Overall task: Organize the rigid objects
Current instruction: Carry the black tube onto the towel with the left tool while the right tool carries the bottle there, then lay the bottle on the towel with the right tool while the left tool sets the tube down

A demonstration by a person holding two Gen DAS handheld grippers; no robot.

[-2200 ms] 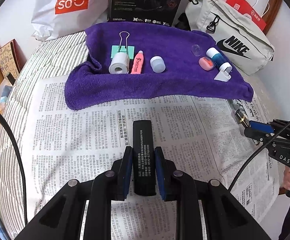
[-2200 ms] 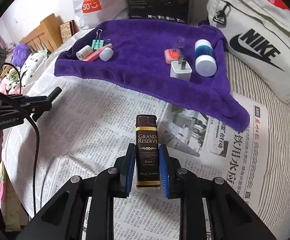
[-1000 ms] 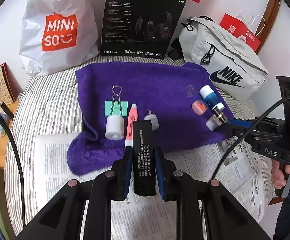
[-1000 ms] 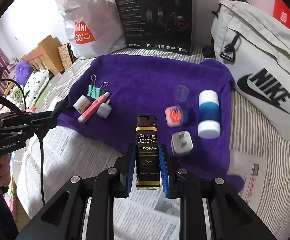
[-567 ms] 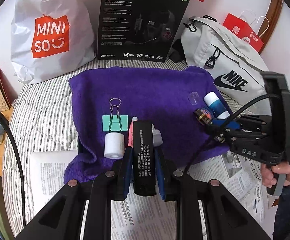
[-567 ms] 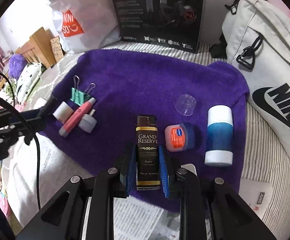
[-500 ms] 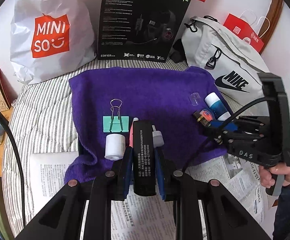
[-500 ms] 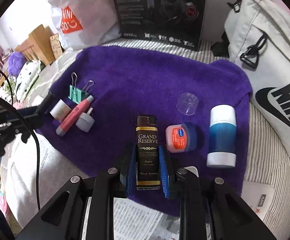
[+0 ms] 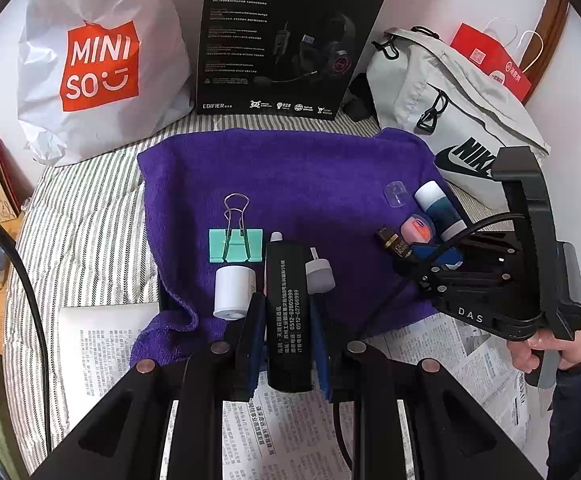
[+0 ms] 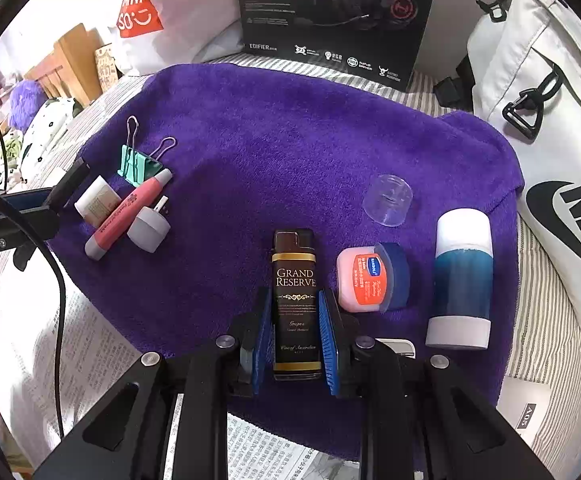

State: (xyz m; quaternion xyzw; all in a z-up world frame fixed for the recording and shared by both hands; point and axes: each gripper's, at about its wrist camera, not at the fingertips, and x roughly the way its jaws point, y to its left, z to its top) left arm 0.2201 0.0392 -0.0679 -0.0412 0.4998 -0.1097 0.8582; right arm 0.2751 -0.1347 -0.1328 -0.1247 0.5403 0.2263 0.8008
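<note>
Purple terry towel point(image 9: 314, 168) is spread on the striped bed. In the left wrist view, a black lighter point(image 9: 288, 312) is clamped in the left gripper point(image 9: 286, 320), jaws closed on its flat sides, long axis along the fingers. Relative to the towel, it hangs over the near edge, between the white roll point(image 9: 232, 292) and the grey cap point(image 9: 319, 274).

In the right wrist view, a glossy brown lighter point(image 10: 295, 304) is gripped likewise by the right gripper point(image 10: 293, 336), over the towel point(image 10: 290, 152), just left of the pink jar point(image 10: 364, 284), its probable resting place.
</note>
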